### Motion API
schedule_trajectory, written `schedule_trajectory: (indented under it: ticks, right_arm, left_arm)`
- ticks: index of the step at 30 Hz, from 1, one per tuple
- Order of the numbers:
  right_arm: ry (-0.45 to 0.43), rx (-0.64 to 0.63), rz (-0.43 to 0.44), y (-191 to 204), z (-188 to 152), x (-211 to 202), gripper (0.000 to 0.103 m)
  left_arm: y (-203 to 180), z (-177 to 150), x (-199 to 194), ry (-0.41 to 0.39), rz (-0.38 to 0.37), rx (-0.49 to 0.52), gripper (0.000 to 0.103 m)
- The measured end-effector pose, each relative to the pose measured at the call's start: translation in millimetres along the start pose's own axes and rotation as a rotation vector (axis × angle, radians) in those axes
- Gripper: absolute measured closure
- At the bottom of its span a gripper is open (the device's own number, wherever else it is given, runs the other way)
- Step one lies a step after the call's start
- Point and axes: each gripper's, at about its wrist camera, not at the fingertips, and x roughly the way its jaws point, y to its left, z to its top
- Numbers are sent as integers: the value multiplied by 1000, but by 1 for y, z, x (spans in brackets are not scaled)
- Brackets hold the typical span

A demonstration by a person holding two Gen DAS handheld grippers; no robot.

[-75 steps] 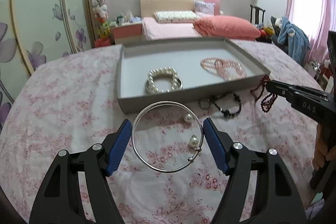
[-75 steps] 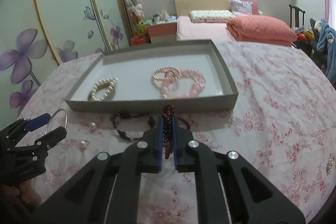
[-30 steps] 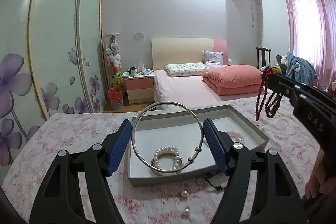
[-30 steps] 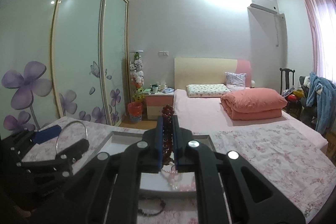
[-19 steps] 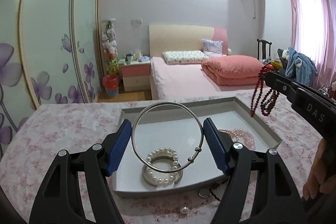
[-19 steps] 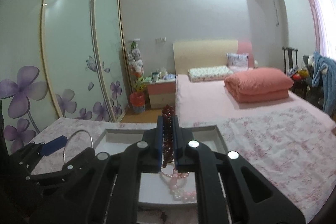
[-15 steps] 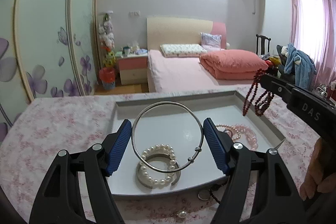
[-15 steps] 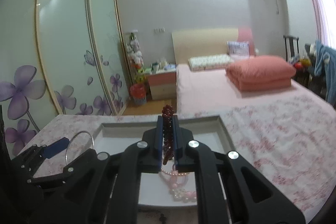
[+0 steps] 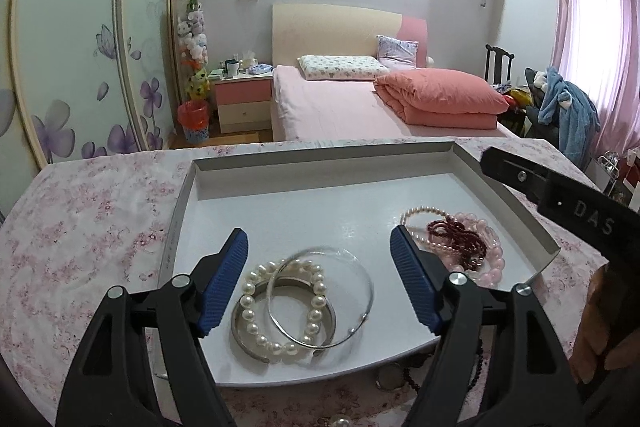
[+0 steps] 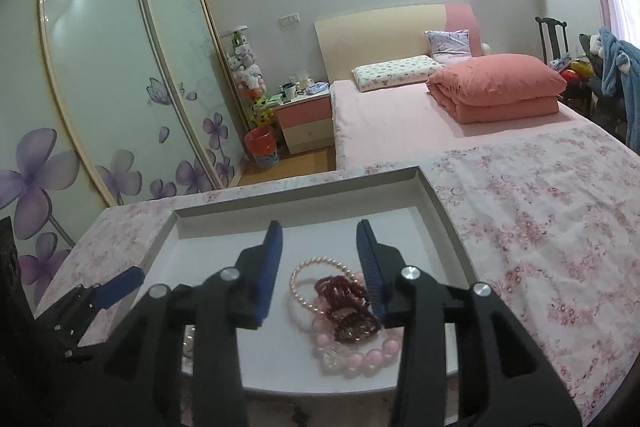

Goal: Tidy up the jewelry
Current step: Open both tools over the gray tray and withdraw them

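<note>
Step in hand: release into the tray (image 9: 182, 211). We have both tools above the grey tray on the flowered worktop (image 9: 92, 211).

Left tool (image 9: 318, 281): jaws opening, standing wide, nothing gripped. The silver bangle (image 9: 362, 291) lies on the tray floor between and below the pads, overlapping the pearl bracelet (image 9: 256, 311).

Right tool (image 10: 320, 267): jaws opening, about halfway, pads clear. The dark red bead bracelet (image 10: 346, 307) rests on the pink beads (image 10: 360, 355) under it.

Next, in our judgement: lift both tools straight off without snagging, then go for the pieces outside the tray's near rim: dark beads (image 9: 476, 375) and a loose pearl (image 9: 340, 420).
</note>
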Motion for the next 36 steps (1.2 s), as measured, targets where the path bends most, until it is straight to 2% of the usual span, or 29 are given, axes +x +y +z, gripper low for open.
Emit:
schedule_trajectory:
  ticks: [12, 22, 28, 36]
  right_arm:
    - [-8, 20, -21, -4, -5, -24, 64]
    - [10, 9, -26, -4, -16, -51, 64]
    - [77, -8, -31, -6, -35, -62, 64]
    - [228, -55, 7, 4, -68, -56, 65]
  left_arm:
    - [31, 6, -34, -54, 62, -52, 29]
    - [47, -10, -73, -65, 84, -57, 28]
    - [61, -28, -92, -45, 92, -84, 26]
    - [85, -53, -111, -9, 112, -157, 23]
